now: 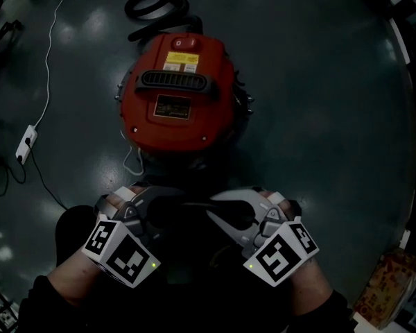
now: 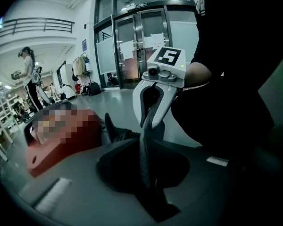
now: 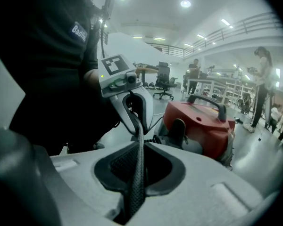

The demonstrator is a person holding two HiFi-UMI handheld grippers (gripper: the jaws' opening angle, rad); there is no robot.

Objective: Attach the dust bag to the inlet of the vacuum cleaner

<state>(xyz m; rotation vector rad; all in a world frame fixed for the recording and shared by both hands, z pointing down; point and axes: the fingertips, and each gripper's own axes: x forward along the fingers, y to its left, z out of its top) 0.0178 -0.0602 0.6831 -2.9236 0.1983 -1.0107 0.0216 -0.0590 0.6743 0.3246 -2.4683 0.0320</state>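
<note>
Only overhead: hose (image 1: pixel 156 16) beyond vacuum cleaner (image 1: pixel 177 92)

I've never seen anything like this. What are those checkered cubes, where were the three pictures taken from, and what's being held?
No robot here: a person holds a left hand-held gripper and a right hand-held gripper; the patterned cubes are part of them. One picture looks down from a camera on the person's head; the other two come from cameras riding on each one. On the floor stands a red vacuum cleaner. Both pinch what seems the dust bag, a thin dark fabric stretched between them.
</note>
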